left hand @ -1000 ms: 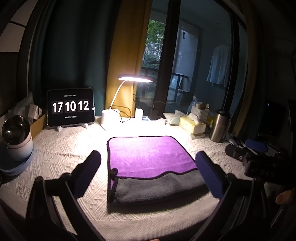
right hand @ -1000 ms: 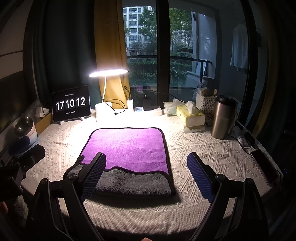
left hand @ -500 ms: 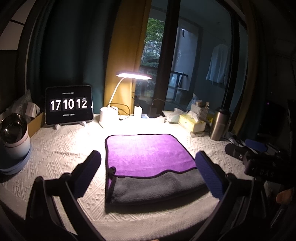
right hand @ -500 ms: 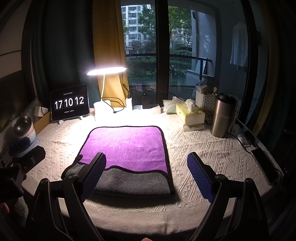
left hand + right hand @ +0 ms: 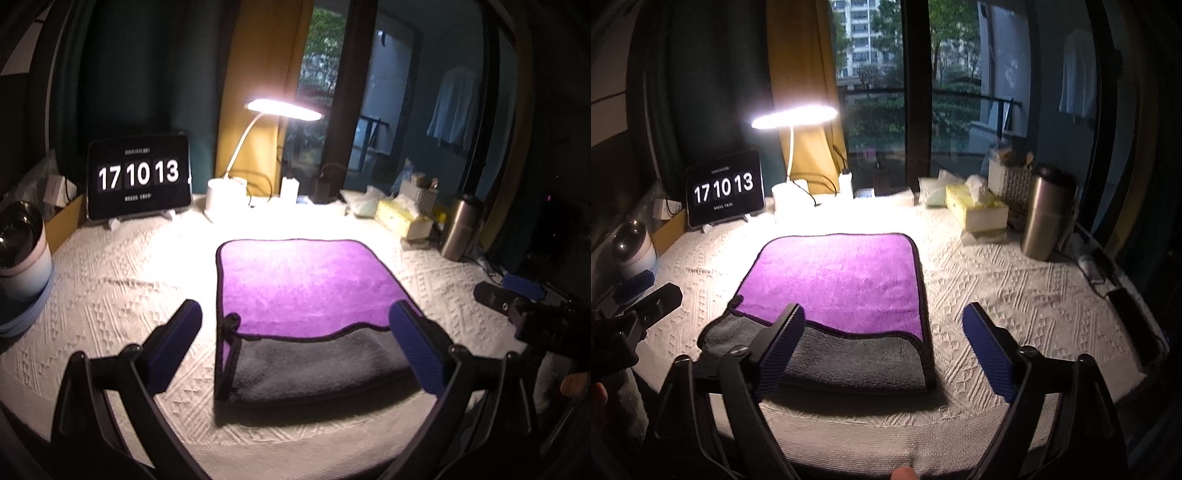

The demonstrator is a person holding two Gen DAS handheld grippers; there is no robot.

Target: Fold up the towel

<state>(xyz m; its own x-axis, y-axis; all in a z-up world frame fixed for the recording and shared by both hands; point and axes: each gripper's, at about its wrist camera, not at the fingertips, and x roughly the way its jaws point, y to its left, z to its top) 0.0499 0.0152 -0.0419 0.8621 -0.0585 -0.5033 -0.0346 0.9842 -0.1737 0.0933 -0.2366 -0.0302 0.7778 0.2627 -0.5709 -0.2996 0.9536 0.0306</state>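
A folded towel (image 5: 306,288) lies flat in the middle of the table; its top layer is purple, and a grey layer shows along the near edge. It also shows in the right wrist view (image 5: 842,280). My left gripper (image 5: 295,339) is open and empty, held above the towel's near edge, apart from it. My right gripper (image 5: 882,350) is open and empty, over the towel's near right corner. Each gripper shows at the edge of the other's view.
A white textured cloth (image 5: 110,280) covers the table. At the back stand a clock tablet (image 5: 138,175), a lit desk lamp (image 5: 229,192), a tissue box (image 5: 977,210) and a steel flask (image 5: 1045,218). A round white device (image 5: 18,251) sits at the left.
Both grippers have drawn slightly back and up from the towel, still open. The towel has not moved. The clock went from 17 10 12 to 17 10 13.
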